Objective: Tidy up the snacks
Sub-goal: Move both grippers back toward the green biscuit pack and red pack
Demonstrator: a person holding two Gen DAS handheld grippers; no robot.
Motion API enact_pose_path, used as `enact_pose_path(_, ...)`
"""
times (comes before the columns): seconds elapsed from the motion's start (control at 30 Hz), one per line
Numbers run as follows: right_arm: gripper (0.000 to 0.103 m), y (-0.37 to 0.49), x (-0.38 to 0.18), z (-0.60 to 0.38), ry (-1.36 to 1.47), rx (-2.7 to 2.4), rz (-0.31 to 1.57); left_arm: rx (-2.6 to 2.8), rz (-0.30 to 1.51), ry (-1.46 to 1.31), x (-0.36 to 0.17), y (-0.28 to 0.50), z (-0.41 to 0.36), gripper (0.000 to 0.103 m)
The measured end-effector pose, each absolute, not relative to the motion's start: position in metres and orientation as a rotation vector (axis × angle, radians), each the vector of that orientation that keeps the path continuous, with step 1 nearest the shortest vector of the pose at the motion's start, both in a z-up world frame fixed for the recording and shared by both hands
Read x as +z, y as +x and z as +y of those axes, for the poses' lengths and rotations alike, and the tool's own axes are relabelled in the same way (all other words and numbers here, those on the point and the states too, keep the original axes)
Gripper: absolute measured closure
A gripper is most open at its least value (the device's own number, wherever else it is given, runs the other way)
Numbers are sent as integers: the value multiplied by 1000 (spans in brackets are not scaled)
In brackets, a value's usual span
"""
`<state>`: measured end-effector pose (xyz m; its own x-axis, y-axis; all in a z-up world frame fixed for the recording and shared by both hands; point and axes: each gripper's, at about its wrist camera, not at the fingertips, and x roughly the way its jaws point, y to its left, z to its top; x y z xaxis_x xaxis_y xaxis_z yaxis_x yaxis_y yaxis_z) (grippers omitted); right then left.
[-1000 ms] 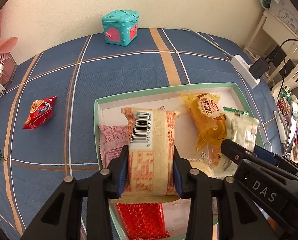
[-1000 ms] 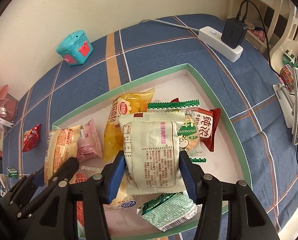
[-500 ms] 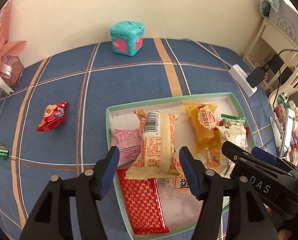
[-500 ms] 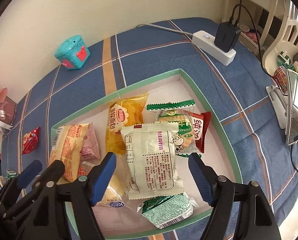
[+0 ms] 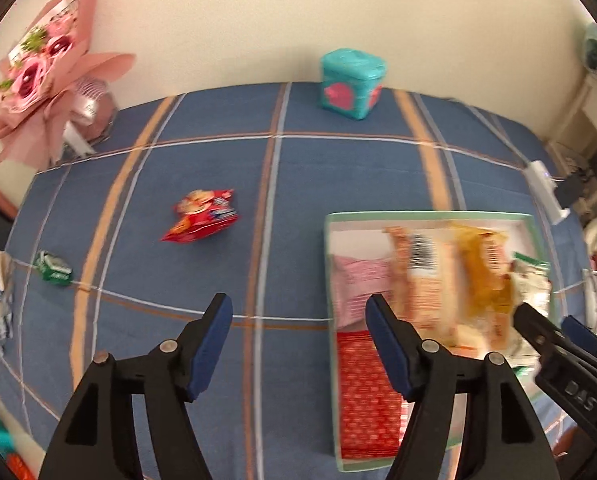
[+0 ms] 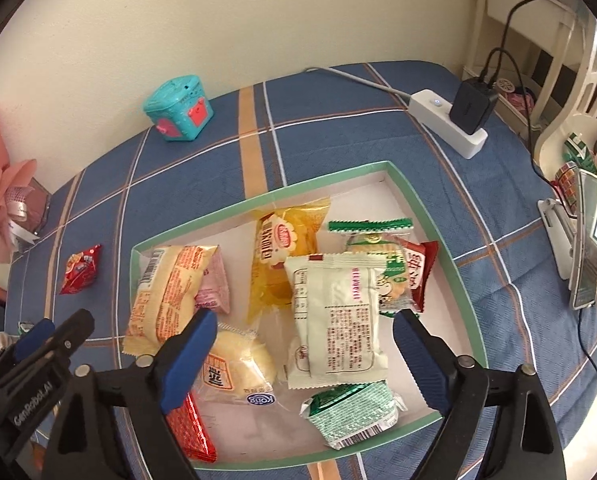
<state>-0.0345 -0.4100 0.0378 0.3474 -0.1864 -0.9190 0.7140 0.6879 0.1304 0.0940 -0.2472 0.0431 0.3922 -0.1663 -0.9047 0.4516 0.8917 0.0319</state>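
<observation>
Both grippers hang over the blue plaid tablecloth with their jaws just sprung wider, and nothing sits between either pair. The left gripper stands apart above bare cloth, its right-hand finger overlapping the left rim of the green-edged box; the orange bun packet lies loose in the box ahead and to its right, overlapping a pink packet, with a red patterned packet just below. Ahead of it and to the left, out on the cloth, a small red snack bag lies alone, and further left a little green packet. The right gripper gapes wide above the box, the white packet lying free directly between and just beyond its blue pads, untouched. A yellow packet lies ahead and slightly left, a green-and-white packet sits close under the jaws, and a teal toy box stands far ahead by the wall.
</observation>
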Motion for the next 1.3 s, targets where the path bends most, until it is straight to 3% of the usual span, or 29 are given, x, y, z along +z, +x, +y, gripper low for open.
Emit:
enact_pose_path(0.07,11,-32,36,-406,572,-615,1070,-377,1117,293,38,99,-241,27)
enact_pose_path(0.17,0,-29,37,-401,548,-606,1058,-349,1116,285,34,104,-231,15)
enact_pose_path(0.53,0,-13,38,-377,466,-541,1017,-249,1082,222,31,136,-184,2)
enact_pose_path(1.3,0,35,34,-300,311,-419,1045,-130,1092,83,28,186,-81,2)
